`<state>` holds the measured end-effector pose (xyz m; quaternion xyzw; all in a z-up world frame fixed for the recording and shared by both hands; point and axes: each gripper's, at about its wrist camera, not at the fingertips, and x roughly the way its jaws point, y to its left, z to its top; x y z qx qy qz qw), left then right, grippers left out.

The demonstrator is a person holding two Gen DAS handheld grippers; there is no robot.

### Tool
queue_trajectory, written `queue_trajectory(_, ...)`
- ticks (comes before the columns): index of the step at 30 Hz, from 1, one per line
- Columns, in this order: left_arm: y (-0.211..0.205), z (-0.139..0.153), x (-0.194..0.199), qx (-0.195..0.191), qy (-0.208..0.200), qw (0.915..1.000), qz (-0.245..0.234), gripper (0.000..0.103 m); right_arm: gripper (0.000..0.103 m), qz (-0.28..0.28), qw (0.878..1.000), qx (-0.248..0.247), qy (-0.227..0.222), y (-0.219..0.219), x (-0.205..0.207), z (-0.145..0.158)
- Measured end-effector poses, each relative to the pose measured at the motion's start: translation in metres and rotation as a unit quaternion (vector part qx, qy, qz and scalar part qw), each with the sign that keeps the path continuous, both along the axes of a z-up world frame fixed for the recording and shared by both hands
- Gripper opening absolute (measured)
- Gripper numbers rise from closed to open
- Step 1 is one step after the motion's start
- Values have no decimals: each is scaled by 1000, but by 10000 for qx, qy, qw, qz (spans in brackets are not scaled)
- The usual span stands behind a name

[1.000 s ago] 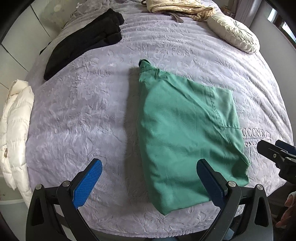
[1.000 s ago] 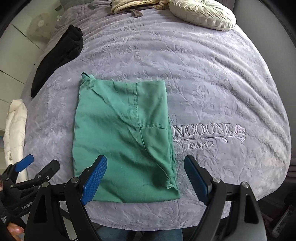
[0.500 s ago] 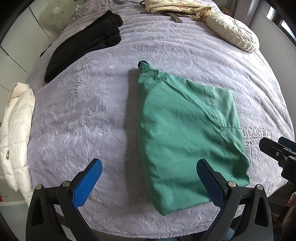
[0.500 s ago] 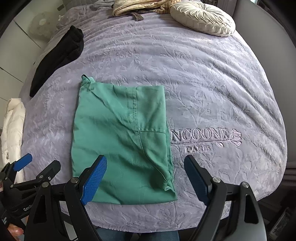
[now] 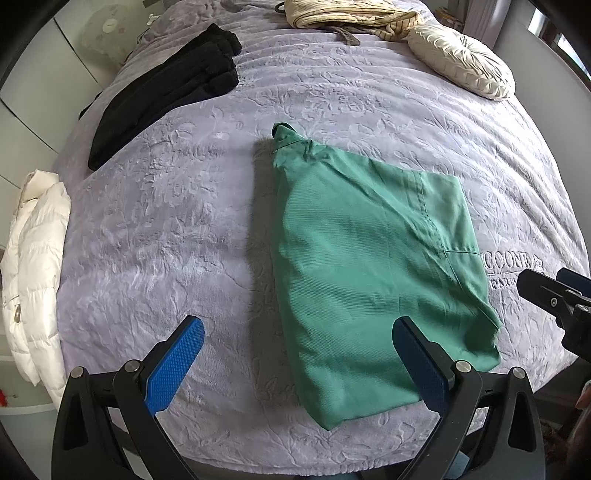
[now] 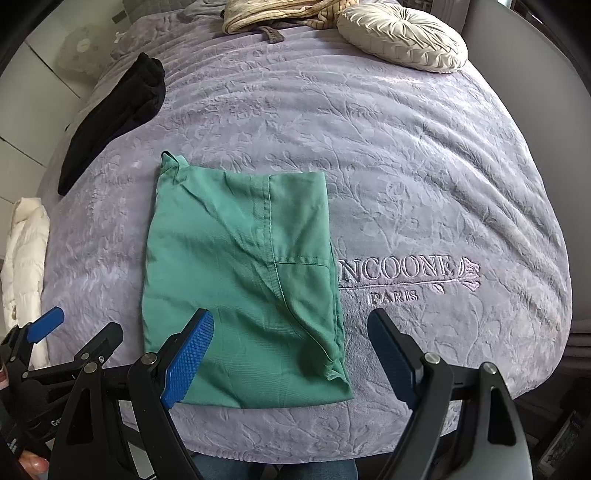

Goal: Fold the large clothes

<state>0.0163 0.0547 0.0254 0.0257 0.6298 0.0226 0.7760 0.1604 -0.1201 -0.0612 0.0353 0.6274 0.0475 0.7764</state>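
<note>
A green garment [image 5: 369, 266] lies folded into a rectangle on the lilac bedspread [image 5: 166, 229], near the bed's front edge; it also shows in the right wrist view [image 6: 240, 280]. My left gripper [image 5: 297, 363] is open and empty, held above the front edge, its right finger over the garment's near corner. My right gripper [image 6: 290, 354] is open and empty above the garment's near right corner. The left gripper shows at the lower left of the right wrist view [image 6: 79, 332], and the right gripper at the right edge of the left wrist view [image 5: 554, 291].
A folded black garment [image 5: 162, 96] lies at the far left of the bed. A white puffer jacket [image 5: 33, 266] hangs off the left edge. A cream round cushion [image 5: 461, 61] and a beige striped garment [image 5: 343, 14] lie at the head. Embroidered lettering [image 6: 402, 273] is right of the green garment.
Both grippers have drawn back slightly toward the bed's front edge and risen a little. The green garment has not moved.
</note>
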Motion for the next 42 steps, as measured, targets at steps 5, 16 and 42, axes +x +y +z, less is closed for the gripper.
queue_trajectory(5, 0, 0, 0, 8, -8, 10000, 4, 102, 88, 0, 10000, 4, 10, 0, 0, 0)
queue_trajectory(16, -1, 0, 0, 21, -20, 10000, -14, 102, 88, -18, 10000, 2, 17, 1, -1, -1)
queue_trajectory(42, 1, 1, 3, 36, -21, 10000, -44, 102, 88, -40, 10000, -16, 35, 3, -3, -2)
